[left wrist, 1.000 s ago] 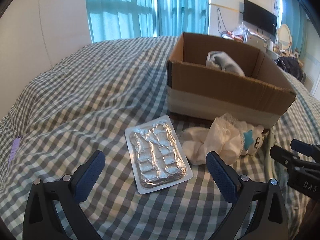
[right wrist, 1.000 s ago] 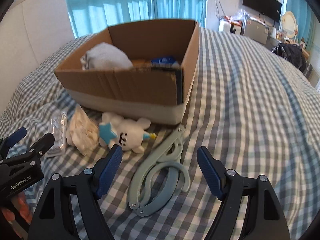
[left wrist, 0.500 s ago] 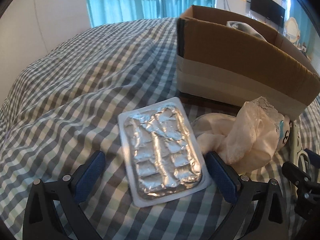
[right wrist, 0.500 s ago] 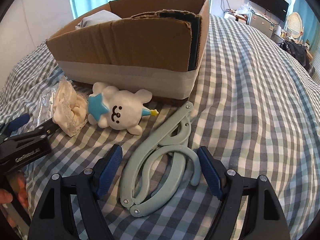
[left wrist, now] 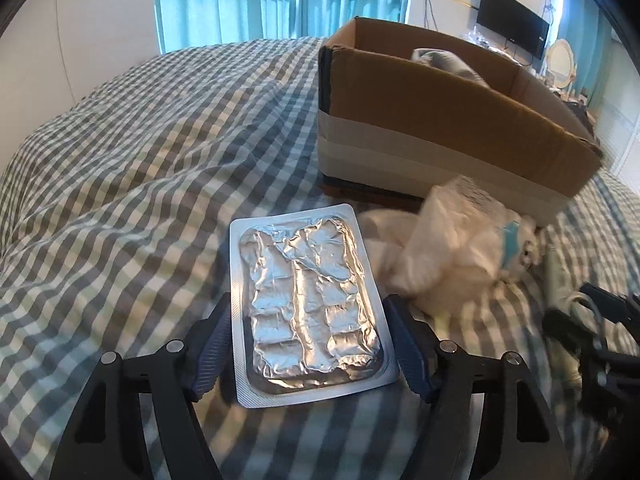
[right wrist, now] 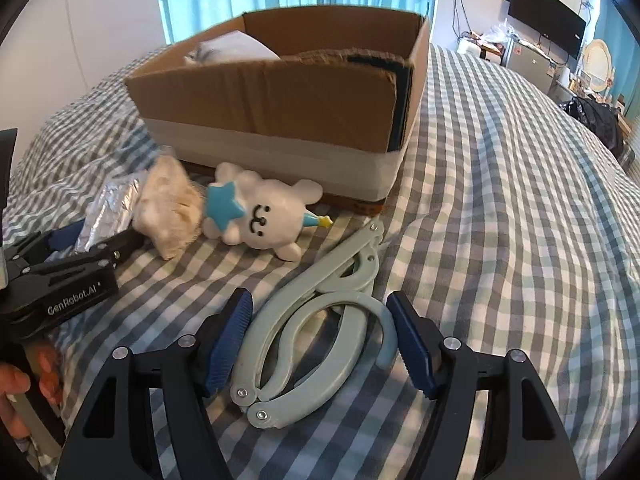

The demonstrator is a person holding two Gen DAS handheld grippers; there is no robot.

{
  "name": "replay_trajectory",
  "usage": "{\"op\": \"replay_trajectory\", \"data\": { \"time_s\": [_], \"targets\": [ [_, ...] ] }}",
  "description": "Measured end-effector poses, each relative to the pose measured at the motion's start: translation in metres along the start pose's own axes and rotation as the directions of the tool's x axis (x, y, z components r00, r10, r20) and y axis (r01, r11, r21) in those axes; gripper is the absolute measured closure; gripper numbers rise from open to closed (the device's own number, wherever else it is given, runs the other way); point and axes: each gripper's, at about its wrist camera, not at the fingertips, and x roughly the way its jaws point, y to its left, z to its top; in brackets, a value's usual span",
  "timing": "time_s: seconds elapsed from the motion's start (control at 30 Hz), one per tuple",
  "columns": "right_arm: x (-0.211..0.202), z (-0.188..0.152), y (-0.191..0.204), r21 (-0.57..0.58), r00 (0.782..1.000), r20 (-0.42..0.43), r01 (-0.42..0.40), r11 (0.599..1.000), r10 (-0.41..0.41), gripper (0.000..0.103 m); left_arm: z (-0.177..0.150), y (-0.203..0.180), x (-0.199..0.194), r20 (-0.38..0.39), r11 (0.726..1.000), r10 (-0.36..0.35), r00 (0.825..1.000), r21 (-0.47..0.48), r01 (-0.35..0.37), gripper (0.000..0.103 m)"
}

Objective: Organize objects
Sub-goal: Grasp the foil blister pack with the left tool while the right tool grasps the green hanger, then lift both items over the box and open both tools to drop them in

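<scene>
The foil blister pack (left wrist: 308, 304) lies flat on the checked bedspread (left wrist: 120, 184), between the blue pads of the left gripper (left wrist: 308, 344), whose jaws stand wide on either side of its near end; whether the pads touch its edges I cannot tell. Just to its right sits a crumpled cream cloth bundle (left wrist: 444, 248), and beyond that a white plush toy (right wrist: 264, 212) with a blue star, close against the front wall of the open cardboard box (right wrist: 280, 104). Something pale and grey shows over the box rim. The right gripper (right wrist: 320, 340) is also spread wide, straddling the looped end of a pale green folding hanger (right wrist: 320, 320) that lies on the bedspread off the box's right front corner. Teal curtains (left wrist: 224, 0) hang behind the bed.
</scene>
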Motion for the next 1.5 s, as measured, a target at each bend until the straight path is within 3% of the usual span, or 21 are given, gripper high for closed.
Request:
{"op": "replay_trajectory", "data": {
  "time_s": [0.03,0.37,0.6,1.07,1.37,1.5],
  "targets": [
    [-0.003,0.001,0.000,-0.012,1.000,0.002,0.009,1.000,-0.009,0.086,-0.002,-0.001,-0.003,-0.013,1.000,-0.005,1.000,-0.004,0.005,0.029],
    [-0.030,-0.014,-0.005,0.027,0.999,0.008,-0.043,0.999,0.043,0.093,-0.022,0.001,-0.029,-0.043,0.999,-0.026,0.999,-0.043,0.024,0.030],
    [-0.064,-0.005,-0.001,0.021,0.993,0.081,-0.089,0.996,0.087,0.097,-0.020,-0.001,-0.054,-0.005,0.999,-0.029,1.000,-0.036,0.029,0.030],
    [-0.115,0.009,0.014,-0.019,0.982,0.169,-0.081,0.996,0.083,0.098,-0.006,-0.008,-0.100,0.091,0.999,-0.044,0.995,-0.019,0.046,0.030],
    [-0.160,0.045,0.018,-0.083,0.961,0.266,-0.053,0.995,0.074,0.098,0.021,-0.016,-0.124,0.149,0.998,-0.060,0.987,-0.001,0.061,0.030],
    [-0.175,0.069,0.022,-0.118,0.945,0.318,-0.048,0.992,0.083,0.098,0.045,-0.020,-0.138,0.207,0.996,-0.087,0.974,-0.004,0.090,0.030]
  ]
}}
